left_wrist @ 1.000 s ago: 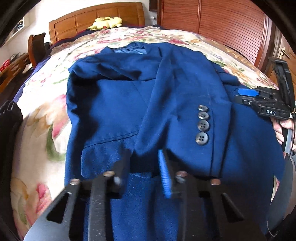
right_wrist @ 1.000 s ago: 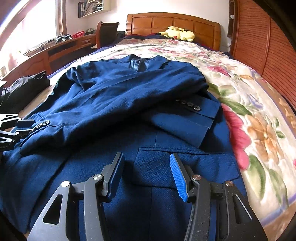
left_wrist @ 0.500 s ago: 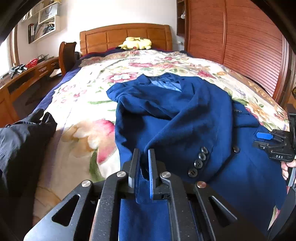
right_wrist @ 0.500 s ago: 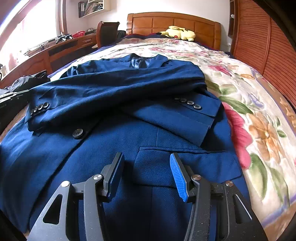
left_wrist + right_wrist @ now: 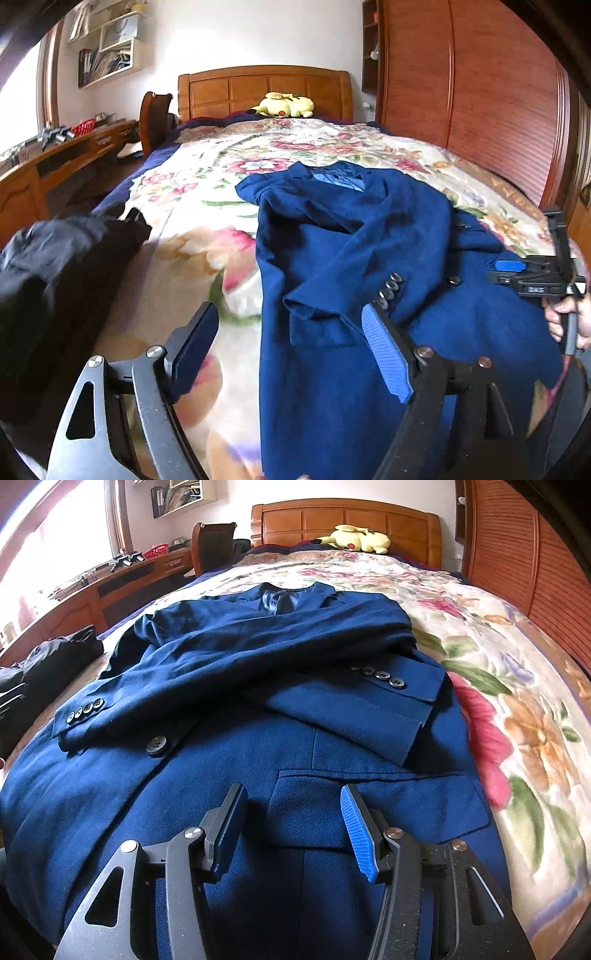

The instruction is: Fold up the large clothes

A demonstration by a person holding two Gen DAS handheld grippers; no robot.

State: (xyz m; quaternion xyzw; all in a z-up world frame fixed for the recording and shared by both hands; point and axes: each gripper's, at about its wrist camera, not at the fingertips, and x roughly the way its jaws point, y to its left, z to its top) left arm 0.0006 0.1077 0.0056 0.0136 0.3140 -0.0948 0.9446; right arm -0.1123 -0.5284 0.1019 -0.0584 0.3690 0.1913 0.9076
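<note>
Daylight is pouring in from a window (image 5: pixel 55 554) at the upper left of the right wrist view, blowing that corner out to white glare. The wall (image 5: pixel 240 40) is looking evenly bright, and soft shadows are sitting in the folds of the blue jacket (image 5: pixel 280 653). In the left wrist view, the flowered bedspread (image 5: pixel 207 266) and black clothing (image 5: pixel 55 266) at lower left are smearing with motion blur. Both frames are bending strongly and darkening to black at the corners.

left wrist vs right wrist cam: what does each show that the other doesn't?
Left wrist only: the right tool from the side, the hand holding it, and the opening left tool, nothing between its pads.
Right wrist only: the jacket's pocket flap and right sleeve cuff.
Both: blue suit jacket, floral bedspread, yellow plush toy, black clothing.
</note>
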